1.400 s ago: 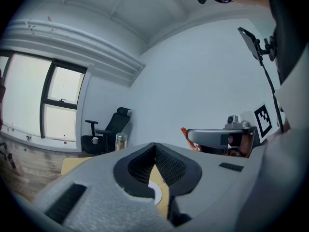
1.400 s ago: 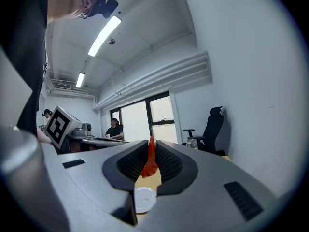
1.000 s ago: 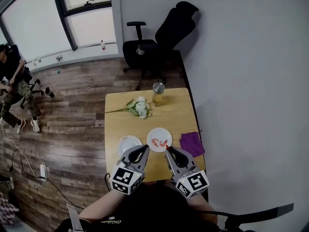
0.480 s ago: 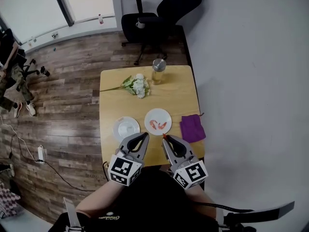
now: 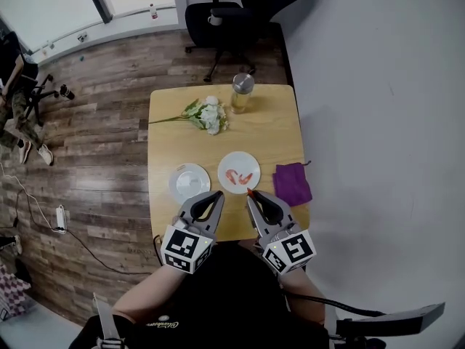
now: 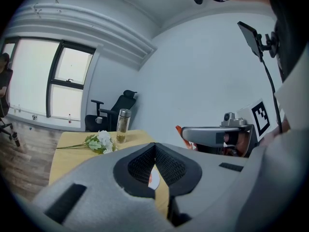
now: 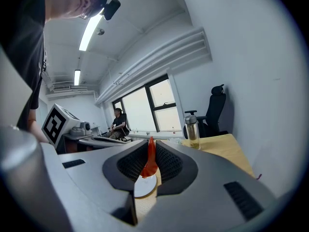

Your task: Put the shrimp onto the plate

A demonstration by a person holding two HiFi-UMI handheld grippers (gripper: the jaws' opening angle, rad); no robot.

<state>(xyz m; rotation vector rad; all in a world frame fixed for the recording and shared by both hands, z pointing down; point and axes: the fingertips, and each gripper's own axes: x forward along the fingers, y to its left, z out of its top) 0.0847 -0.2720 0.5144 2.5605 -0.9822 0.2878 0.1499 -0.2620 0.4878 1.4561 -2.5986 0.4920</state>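
Gripping shrimp [image 7: 150, 162] in right tool [image 7: 150, 148], plate [image 7: 143, 187] (half hidden) beyond

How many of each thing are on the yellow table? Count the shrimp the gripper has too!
Plates: 2, one empty and one with shrimp on it
Shrimp: 3, what looks like two on that plate and one held in the right gripper
Bottle: 1
Flower bunch: 1
Purple cloth: 1
Total: 8
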